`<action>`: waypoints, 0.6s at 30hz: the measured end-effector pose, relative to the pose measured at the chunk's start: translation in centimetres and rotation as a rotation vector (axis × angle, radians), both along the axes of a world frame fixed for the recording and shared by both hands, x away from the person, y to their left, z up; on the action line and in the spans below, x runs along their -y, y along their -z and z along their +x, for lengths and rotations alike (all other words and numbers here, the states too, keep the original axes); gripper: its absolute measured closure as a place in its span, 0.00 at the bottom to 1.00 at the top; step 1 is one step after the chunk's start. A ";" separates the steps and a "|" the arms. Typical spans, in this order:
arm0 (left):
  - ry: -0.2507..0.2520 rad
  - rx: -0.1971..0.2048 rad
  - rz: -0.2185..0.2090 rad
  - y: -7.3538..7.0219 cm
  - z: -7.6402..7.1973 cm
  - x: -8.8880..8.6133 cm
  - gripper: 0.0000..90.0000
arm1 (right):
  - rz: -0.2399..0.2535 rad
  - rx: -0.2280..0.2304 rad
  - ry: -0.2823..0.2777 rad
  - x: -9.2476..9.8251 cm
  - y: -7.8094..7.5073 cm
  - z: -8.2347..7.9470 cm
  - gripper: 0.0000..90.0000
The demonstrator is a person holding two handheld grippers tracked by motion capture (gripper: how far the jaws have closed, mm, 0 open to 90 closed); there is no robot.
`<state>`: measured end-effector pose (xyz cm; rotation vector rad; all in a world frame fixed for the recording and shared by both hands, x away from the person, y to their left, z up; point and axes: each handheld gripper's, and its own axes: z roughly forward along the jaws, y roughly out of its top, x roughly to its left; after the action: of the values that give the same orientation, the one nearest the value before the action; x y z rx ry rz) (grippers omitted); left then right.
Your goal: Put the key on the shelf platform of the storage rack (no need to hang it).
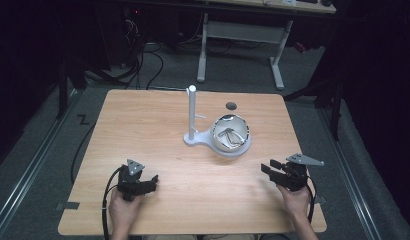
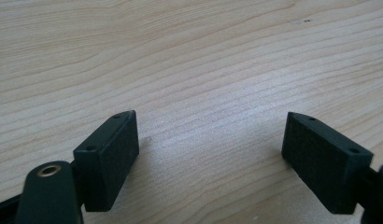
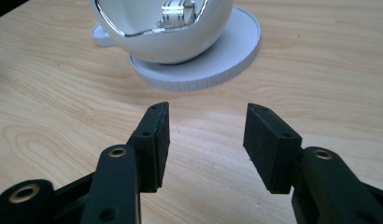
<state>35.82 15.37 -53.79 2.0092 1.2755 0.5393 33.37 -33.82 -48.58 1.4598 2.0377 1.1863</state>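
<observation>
A white stand (image 1: pixel 192 116) with an upright post and a side peg rises mid-table. Its round base plate (image 3: pixel 227 51) carries a white bowl (image 1: pixel 231 133) with a shiny silver rim (image 3: pixel 133 31); metal pieces lie inside the bowl. My left gripper (image 1: pixel 152 182) rests low at the near left, jaws wide apart over bare wood (image 2: pixel 213 135). My right gripper (image 1: pixel 269 168) is at the near right, open and empty, pointing at the bowl (image 3: pixel 166 32) from a short distance (image 3: pixel 206 130).
The wooden table (image 1: pixel 158 150) has a dark round hole (image 1: pixel 231 106) behind the bowl. Cables trail from both grippers off the near edge. Beyond the table stand a white desk frame (image 1: pixel 243 35) and floor cables.
</observation>
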 end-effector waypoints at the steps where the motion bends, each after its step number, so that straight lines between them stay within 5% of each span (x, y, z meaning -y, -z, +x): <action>1: 0.000 0.000 0.000 0.0 0.0 0.0 0.21 | -0.003 -0.005 -0.002 0.0 0.2 -0.1 0.57; 18: 0.000 0.000 0.000 0.0 0.0 0.0 0.21 | -0.081 -0.044 -0.005 -1.5 3.4 -0.8 0.56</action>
<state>35.82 15.38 -53.79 2.0095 1.2752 0.5395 32.59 -32.34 -52.03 1.4551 2.0945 1.0693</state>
